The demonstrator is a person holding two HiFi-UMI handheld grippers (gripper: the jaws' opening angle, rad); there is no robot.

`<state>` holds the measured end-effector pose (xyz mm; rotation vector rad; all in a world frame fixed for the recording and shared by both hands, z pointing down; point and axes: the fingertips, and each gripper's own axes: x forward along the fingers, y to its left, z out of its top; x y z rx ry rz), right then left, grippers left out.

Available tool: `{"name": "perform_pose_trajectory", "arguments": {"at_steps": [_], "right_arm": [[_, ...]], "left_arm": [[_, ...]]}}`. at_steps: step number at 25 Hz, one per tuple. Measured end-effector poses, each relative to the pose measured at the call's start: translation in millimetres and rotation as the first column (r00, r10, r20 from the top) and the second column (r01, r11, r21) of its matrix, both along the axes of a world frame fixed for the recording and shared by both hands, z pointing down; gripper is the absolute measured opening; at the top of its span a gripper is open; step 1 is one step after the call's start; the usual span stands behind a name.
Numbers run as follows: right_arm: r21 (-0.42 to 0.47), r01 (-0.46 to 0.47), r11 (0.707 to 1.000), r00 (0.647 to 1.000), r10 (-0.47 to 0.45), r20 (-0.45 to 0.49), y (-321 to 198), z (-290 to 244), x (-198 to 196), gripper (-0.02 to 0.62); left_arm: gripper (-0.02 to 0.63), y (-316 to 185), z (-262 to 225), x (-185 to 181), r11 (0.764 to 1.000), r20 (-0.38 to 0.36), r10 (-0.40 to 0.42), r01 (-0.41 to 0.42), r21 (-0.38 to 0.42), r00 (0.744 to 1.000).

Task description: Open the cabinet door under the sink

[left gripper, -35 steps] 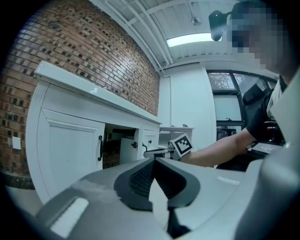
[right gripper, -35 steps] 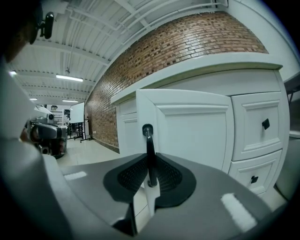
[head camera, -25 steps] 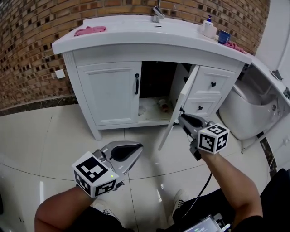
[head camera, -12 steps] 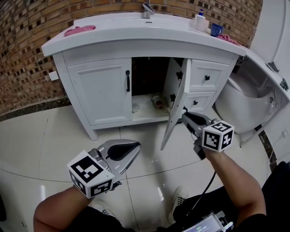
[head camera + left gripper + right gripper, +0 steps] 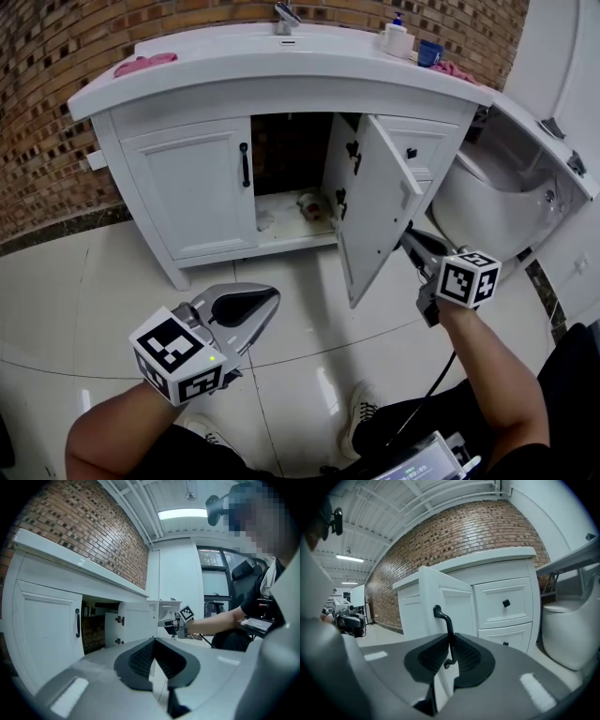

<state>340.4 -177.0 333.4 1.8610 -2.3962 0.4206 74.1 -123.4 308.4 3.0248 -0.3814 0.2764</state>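
Note:
The white cabinet under the sink (image 5: 281, 58) has its right door (image 5: 370, 211) swung wide open, inner face and hinges toward me. My right gripper (image 5: 411, 236) is at the door's free edge. In the right gripper view its jaws (image 5: 451, 651) are closing, with the door's black handle (image 5: 448, 625) pinched between the pads. The left door (image 5: 192, 192) stays closed, its black handle (image 5: 245, 164) upright. My left gripper (image 5: 265, 300) hovers low over the floor in front of the cabinet, shut, and the left gripper view (image 5: 153, 644) shows nothing between its pads.
Two drawers (image 5: 412, 150) sit behind the open door, a toilet (image 5: 487, 187) to the right. Small items (image 5: 309, 206) lie inside the cabinet. A soap bottle (image 5: 397, 37), blue cup (image 5: 430, 52) and pink cloth (image 5: 142, 64) rest on the counter. A brick wall is behind.
The right gripper has moved rightward with the handle, swinging the right door from nearly edge-on to wide open. The left gripper has stayed in place.

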Motion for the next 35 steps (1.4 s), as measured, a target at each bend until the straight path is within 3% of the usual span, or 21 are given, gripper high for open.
{"name": "perform_pose_trajectory", "arguments": {"at_steps": [7,10,17,23,27,35], "right_arm": [[0.039,-0.081,0.996,0.995,0.079,0.054,9,0,46,0.028],[0.081,-0.079,0.994,0.994,0.072,0.078,16,-3,59,0.016],[0.075,-0.102,0.992,0.994,0.098,0.053,29,-16,55,0.007],[0.023,-0.046,0.999,0.998,0.045,0.052,32,-17,25,0.008],[0.019,0.067,0.998,0.994,-0.068,0.086,31,-21,-20,0.008],[-0.001,0.341,0.94,0.939,-0.34,0.039,37,-31,-140,0.008]], "left_arm": [[0.006,0,0,10,1.0,-0.004,0.008,-0.008,-0.005,1.0],[0.006,-1,1,13,1.0,-0.002,0.011,-0.011,-0.008,1.0],[0.006,-5,3,11,1.0,0.003,-0.009,0.009,-0.009,1.0],[0.006,-8,-3,0,0.999,-0.016,-0.038,0.038,-0.002,0.999],[0.006,-11,-1,-13,0.998,-0.015,-0.059,0.059,-0.004,0.998],[0.006,-16,-1,-40,0.993,-0.016,-0.119,0.119,-0.01,0.993]]}}
